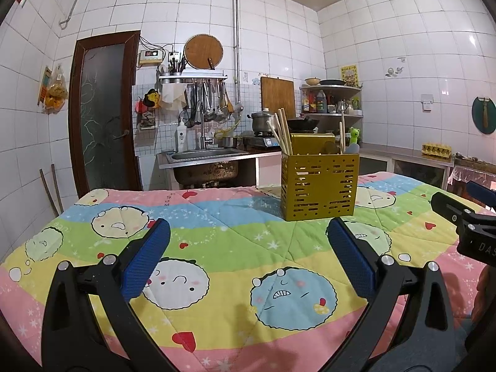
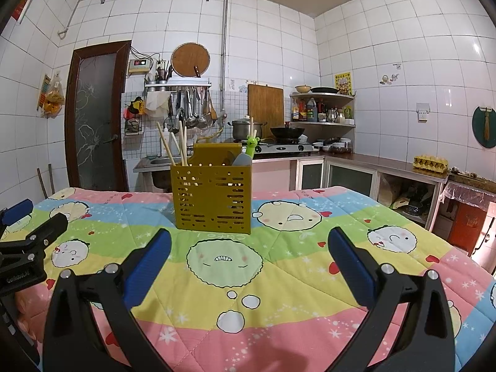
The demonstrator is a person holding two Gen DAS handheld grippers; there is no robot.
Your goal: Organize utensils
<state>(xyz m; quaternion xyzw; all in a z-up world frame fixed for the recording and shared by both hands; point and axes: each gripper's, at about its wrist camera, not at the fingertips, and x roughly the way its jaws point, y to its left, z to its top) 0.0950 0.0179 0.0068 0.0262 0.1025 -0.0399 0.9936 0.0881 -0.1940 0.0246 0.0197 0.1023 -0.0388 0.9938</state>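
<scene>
A gold perforated utensil holder (image 1: 319, 186) stands upright on a table under a colourful cartoon quilt (image 1: 217, 238). It holds several wooden chopsticks (image 1: 283, 131), a green frog-topped utensil (image 1: 354, 136) and a grey spoon-like piece. It also shows in the right wrist view (image 2: 213, 198), with chopsticks (image 2: 176, 145) at its left. My left gripper (image 1: 248, 232) is open and empty, well short of the holder. My right gripper (image 2: 249, 241) is open and empty, close in front of the holder. Each gripper shows at the edge of the other's view.
Behind the table are a steel sink (image 1: 204, 155), a rack of hanging ladles (image 1: 204, 102), a stove with pot and wok (image 2: 279, 136), corner shelves with bottles (image 2: 322, 108), a counter with an egg tray (image 2: 431, 162) and a dark door (image 1: 102, 117).
</scene>
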